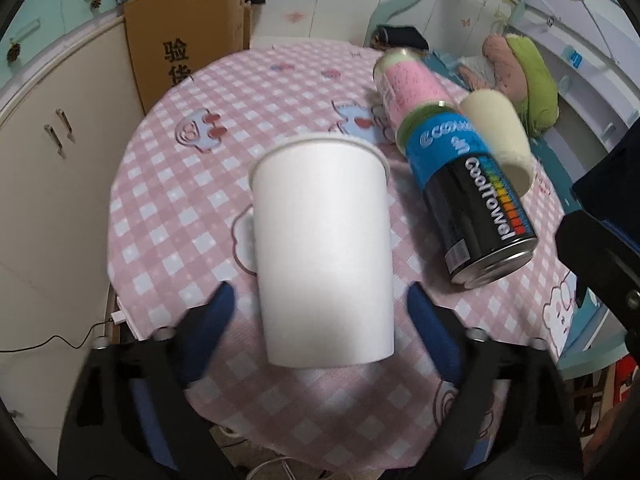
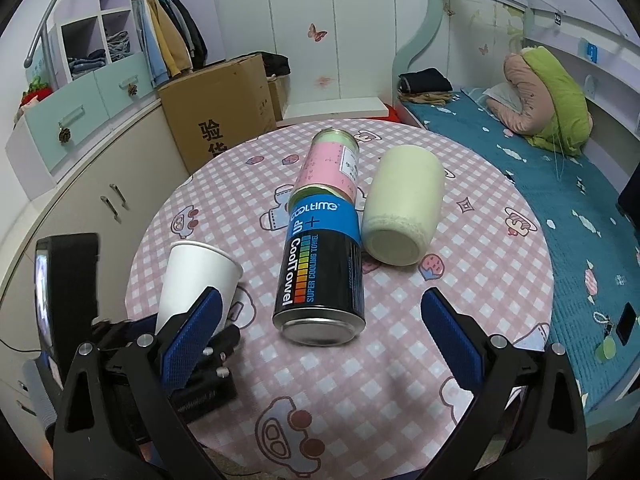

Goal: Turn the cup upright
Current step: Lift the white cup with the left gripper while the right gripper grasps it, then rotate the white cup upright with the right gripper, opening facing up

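On the round table (image 2: pixel 460 264), under a pink checked cloth, three cans are seen lying on their sides right of centre: a black can (image 2: pixel 322 280) nearest, a pink can (image 2: pixel 332 168) touching its far end, and a cream can (image 2: pixel 402 210) just beside both on the right. The paper cup (image 1: pixel 324 248) is found at the near left part of the table, between the fingers of the left gripper (image 1: pixel 322 312). Its rim is tipped up and away, and its closed base faces the left wrist camera; in the right wrist view it is shown leaning, not yet standing true. The left fingers (image 1: pixel 216 320) are spread on either side of the cup wall, and no contact with the wall is visible; whether the base rests on the cloth cannot be told. The right gripper (image 2: pixel 320 332) is held open over the near table, pointed at the black can, with nothing between its blue pads (image 2: pixel 452 340).

The step in hand is judged to be the end of the flip, with the cup turned mouth-up and being set down or let go. The next move would call for the base to be seated flat on the cloth, the tilt removed, and the left gripper drawn back without the wall being brushed, well apart from the black can.
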